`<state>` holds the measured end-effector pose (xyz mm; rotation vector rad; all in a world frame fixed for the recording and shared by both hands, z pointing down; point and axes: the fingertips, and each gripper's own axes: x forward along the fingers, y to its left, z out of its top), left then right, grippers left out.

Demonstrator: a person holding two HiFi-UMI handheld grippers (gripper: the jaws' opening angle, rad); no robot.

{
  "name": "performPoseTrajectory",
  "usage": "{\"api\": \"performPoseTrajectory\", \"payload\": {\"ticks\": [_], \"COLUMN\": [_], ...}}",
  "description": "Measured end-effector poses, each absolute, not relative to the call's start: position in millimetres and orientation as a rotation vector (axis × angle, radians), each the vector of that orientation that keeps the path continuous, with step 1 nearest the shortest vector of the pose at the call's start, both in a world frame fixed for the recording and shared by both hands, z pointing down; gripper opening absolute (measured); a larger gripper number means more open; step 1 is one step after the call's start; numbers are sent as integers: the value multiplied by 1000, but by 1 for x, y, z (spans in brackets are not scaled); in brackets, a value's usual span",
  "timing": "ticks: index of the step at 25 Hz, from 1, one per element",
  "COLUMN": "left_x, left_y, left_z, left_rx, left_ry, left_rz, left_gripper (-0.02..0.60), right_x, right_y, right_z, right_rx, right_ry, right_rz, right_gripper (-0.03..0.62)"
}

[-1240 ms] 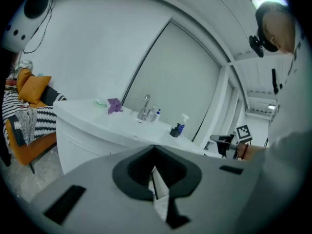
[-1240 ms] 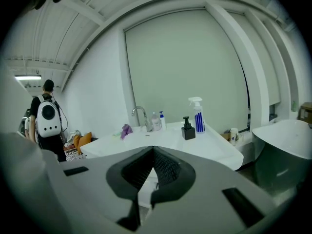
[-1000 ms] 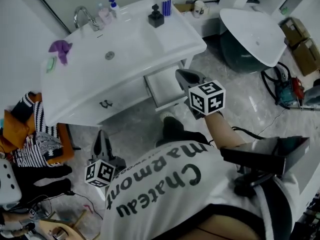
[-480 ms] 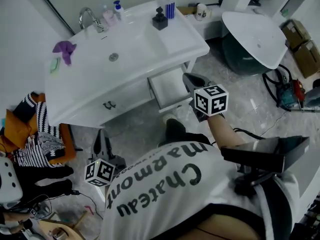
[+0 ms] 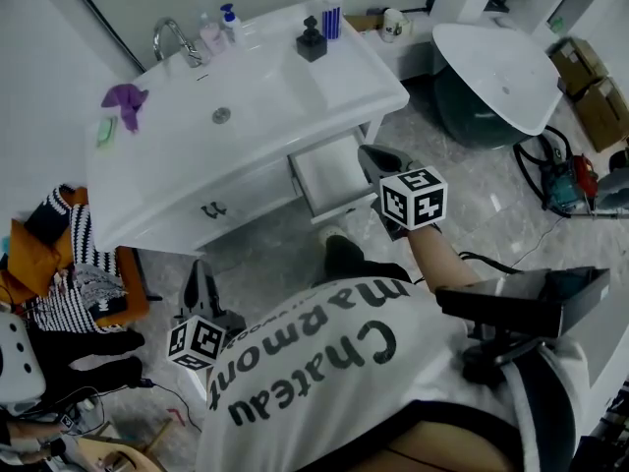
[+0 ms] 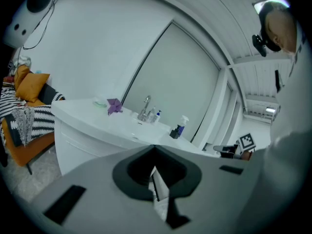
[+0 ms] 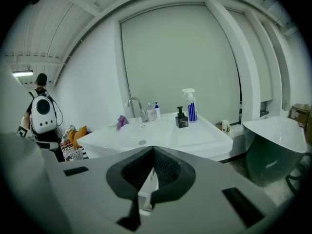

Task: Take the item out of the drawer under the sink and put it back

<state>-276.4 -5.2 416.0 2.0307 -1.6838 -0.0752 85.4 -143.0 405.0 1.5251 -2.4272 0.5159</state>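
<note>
Right tool [image 5: 371, 155] nearest open white drawer [image 5: 329, 173]
Drawer just left of it, mid-frame; it and left tool [image 5: 200, 265] pressed together, empty.

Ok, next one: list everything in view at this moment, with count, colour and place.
sink vanity: one, white, centre of the head view
faucet: one, chrome, back left of the basin
pump bottles: two, pale, beside the faucet
spray bottle: one, white and blue, back rim
soap dispenser: one, black, beside the spray bottle
cloth: one, purple, left rim
drawer: one, white, pulled open under the sink's right side
tub: one, white, right of the sink
cardboard boxes: two, brown, far right
striped fabric: one, black and white, far left
left gripper: grey, low left, jaws together, empty
right gripper: grey, at the drawer's front, jaws together, empty
</note>
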Motion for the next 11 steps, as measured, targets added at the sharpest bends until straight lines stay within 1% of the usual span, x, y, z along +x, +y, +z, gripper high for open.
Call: {"api": "performPoseTrajectory", "payload": {"ticks": [11], "left_x": [-281], "left_y": [1], "left_z": [420], "left_rx": [2023], "left_ry": [-1684], "left_rz": [-83], "left_gripper": [9], "right_x": [83], "right_y": [-139], "right_z": [408], "right_rx": [1529], "right_ry": [-2413], "right_rz": [517], "right_gripper": [11]}}
